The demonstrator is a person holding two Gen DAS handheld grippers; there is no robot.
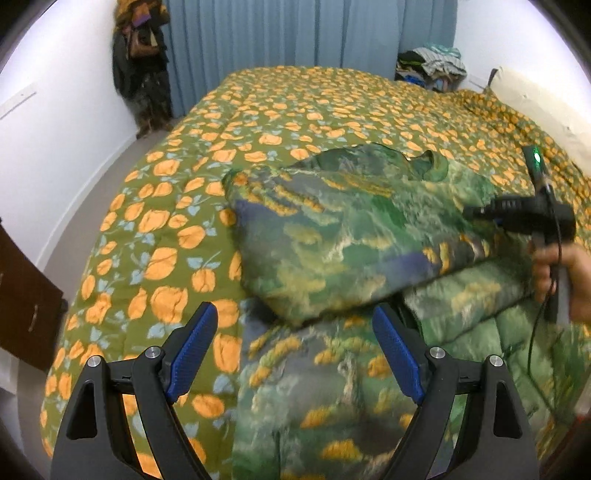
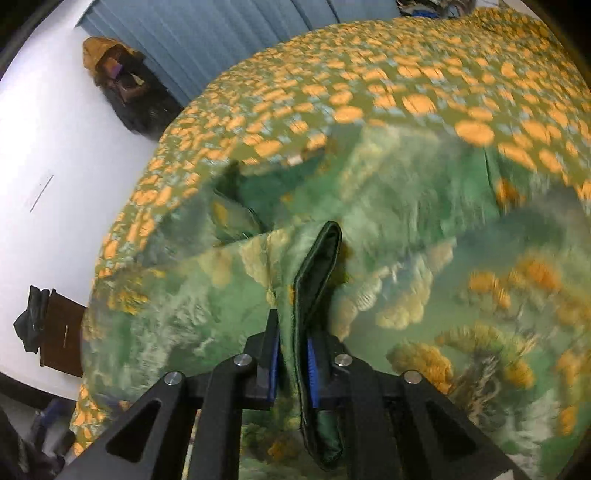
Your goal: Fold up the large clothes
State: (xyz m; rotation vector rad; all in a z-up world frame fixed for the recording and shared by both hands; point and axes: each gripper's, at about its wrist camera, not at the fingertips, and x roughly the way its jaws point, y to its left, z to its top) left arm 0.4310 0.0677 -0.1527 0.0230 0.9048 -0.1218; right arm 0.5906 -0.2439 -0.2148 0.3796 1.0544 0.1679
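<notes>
A large green garment point(image 1: 354, 236) printed with yellow trees and grey-blue patches lies on the bed, one part folded over the rest. My left gripper point(image 1: 295, 354) hovers above its near part, jaws wide open with nothing between the blue pads point(image 1: 192, 343). At the right of the left wrist view a hand holds the right gripper's black body point(image 1: 532, 218) over the cloth. In the right wrist view my right gripper point(image 2: 291, 354) is shut on a dark green hemmed edge point(image 2: 317, 266) of the garment point(image 2: 424, 295), which stands up between the pads. The picture there is blurred.
The bed point(image 1: 280, 110) wears a green cover with orange flowers. Blue curtains point(image 1: 295, 33) hang behind it. Dark clothes point(image 1: 140, 62) hang in the left corner, and a pile of clothes point(image 1: 432, 66) sits at the far right. Brown furniture point(image 1: 26, 302) stands by the left wall.
</notes>
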